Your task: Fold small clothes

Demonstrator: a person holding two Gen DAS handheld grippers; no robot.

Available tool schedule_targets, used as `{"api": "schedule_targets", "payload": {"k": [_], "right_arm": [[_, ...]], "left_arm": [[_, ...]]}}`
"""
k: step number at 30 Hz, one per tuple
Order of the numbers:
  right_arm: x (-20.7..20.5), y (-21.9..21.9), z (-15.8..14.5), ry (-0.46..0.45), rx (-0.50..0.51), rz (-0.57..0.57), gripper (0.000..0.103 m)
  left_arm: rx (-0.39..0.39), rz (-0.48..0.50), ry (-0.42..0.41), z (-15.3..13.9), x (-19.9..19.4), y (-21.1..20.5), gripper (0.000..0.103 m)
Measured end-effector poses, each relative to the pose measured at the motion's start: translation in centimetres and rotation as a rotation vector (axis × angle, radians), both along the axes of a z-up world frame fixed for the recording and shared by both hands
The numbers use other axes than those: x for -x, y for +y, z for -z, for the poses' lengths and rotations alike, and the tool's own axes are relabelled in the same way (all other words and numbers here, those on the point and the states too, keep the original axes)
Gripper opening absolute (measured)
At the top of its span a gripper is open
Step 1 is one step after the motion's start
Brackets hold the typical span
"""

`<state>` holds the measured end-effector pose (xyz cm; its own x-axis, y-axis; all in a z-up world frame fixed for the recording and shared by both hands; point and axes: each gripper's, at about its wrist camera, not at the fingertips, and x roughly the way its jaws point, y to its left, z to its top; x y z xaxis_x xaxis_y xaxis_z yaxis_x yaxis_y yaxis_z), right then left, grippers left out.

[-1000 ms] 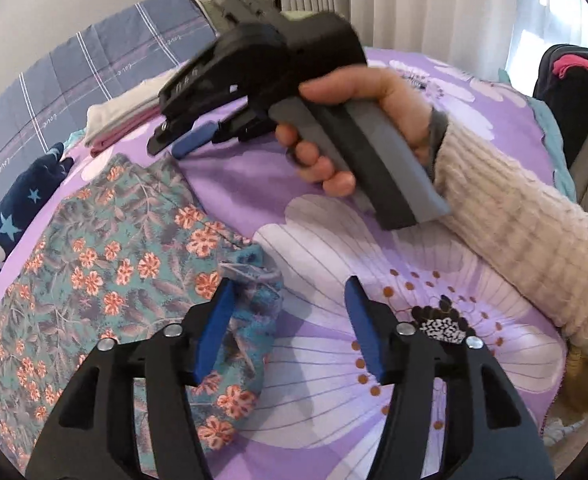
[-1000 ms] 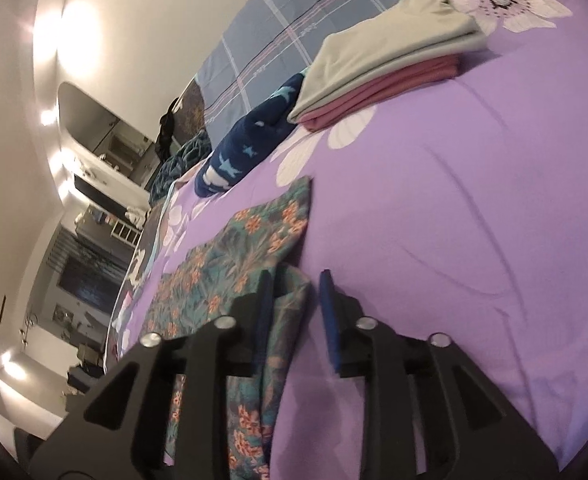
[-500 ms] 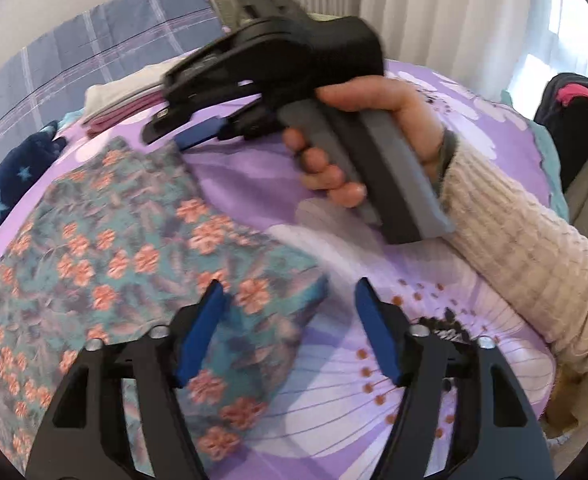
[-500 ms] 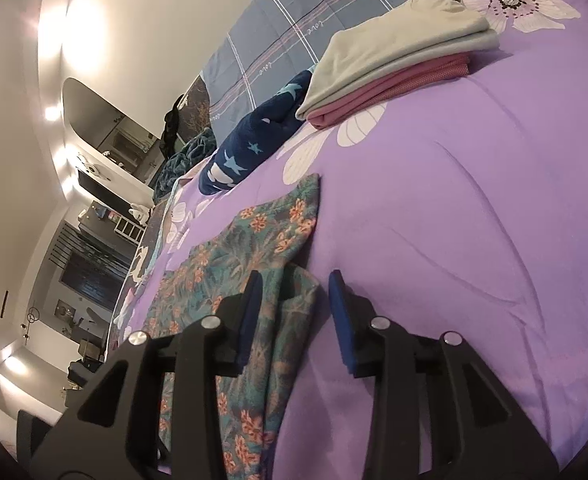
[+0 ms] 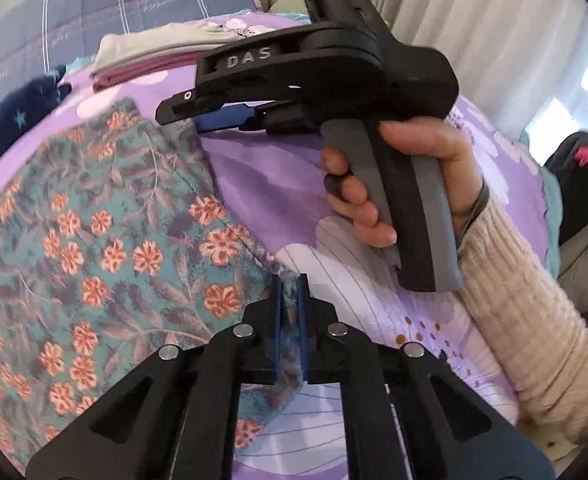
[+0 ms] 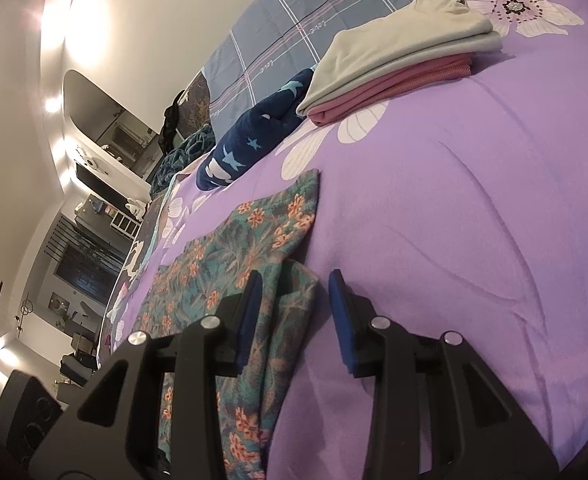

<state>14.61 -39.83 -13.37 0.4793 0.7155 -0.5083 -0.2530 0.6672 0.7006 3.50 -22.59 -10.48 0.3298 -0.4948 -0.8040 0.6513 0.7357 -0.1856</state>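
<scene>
A teal garment with orange flowers (image 5: 113,240) lies flat on the purple bedspread (image 5: 277,184). My left gripper (image 5: 289,280) is shut on its near right corner, the blue pads pinching a bit of the fabric. In the left wrist view my right gripper (image 5: 189,114), held by a hand (image 5: 426,168), hovers at the garment's far right edge. In the right wrist view the right gripper (image 6: 294,280) is open, and a raised fold of the floral garment (image 6: 253,240) sits between its pads, nearer the left one.
A folded grey and pink stack (image 6: 394,64) lies further back on the bed, with a navy star-print garment (image 6: 253,136) to its left. A blue plaid quilt (image 6: 314,12) lies behind them. A dark bag (image 5: 578,168) is off the bed's right side.
My left gripper moved forward over the garment's corner and went from wide open to shut on it. The right gripper stayed put and opened slightly.
</scene>
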Motion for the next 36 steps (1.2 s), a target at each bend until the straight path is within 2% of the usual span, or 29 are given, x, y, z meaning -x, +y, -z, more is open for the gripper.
{"api": "schedule_targets", "payload": {"k": [2,5,12,19,21,23,25,26,27,29,31,33,35,36], "right_arm": [[0.0,0.1,0.0,-0.001,-0.001,-0.001,0.035],[0.1,0.0,0.0,-0.001,-0.007,-0.003,0.036],[0.1,-0.2,0.0,0.000,-0.012,-0.003,0.036],[0.2,-0.3,0.1,-0.003,-0.023,0.001,0.036],[0.3,-0.4,0.0,-0.009,-0.027,0.010,0.036],[0.4,-0.6,-0.1,-0.017,-0.031,0.028,0.036],[0.6,-0.9,-0.4,-0.021,-0.032,0.055,0.036],[0.6,-1.0,-0.6,-0.023,-0.024,0.068,0.035],[0.9,-1.1,-1.2,-0.031,-0.010,0.084,0.035],[1.8,-0.9,-2.6,-0.064,-0.015,0.078,0.032],[3.7,0.1,-4.7,-0.124,-0.029,0.018,0.032],[6.0,1.9,-6.2,-0.168,-0.017,-0.067,0.032],[7.8,3.7,-6.3,-0.167,0.013,-0.144,0.036],[8.5,4.8,-5.8,-0.145,0.076,-0.165,0.039]], "left_arm": [[0.039,0.018,0.020,-0.2,0.1,0.3,0.006],[0.029,0.067,-0.019,-0.7,1.1,0.2,0.005],[0.048,0.075,0.002,-0.9,2.2,1.1,0.005],[0.028,0.089,-0.004,1.1,2.4,0.0,0.007],[0.071,0.072,0.025,1.3,2.1,0.5,0.009],[0.113,0.053,0.060,0.6,2.1,1.6,0.015],[0.109,0.043,0.041,-0.5,2.7,3.0,0.033],[0.104,0.034,0.017,-1.1,3.2,4.0,0.038],[0.101,0.009,-0.026,-2.1,3.9,6.0,0.042],[0.101,-0.044,-0.058,-3.0,4.4,9.3,0.046],[0.103,-0.178,-0.072,-3.5,4.6,14.6,0.049],[0.099,-0.359,-0.065,-3.6,5.1,20.8,0.049],[0.084,-0.541,-0.063,-3.4,5.9,27.2,0.049],[0.074,-0.617,-0.067,-3.2,6.6,30.0,0.049]]}}
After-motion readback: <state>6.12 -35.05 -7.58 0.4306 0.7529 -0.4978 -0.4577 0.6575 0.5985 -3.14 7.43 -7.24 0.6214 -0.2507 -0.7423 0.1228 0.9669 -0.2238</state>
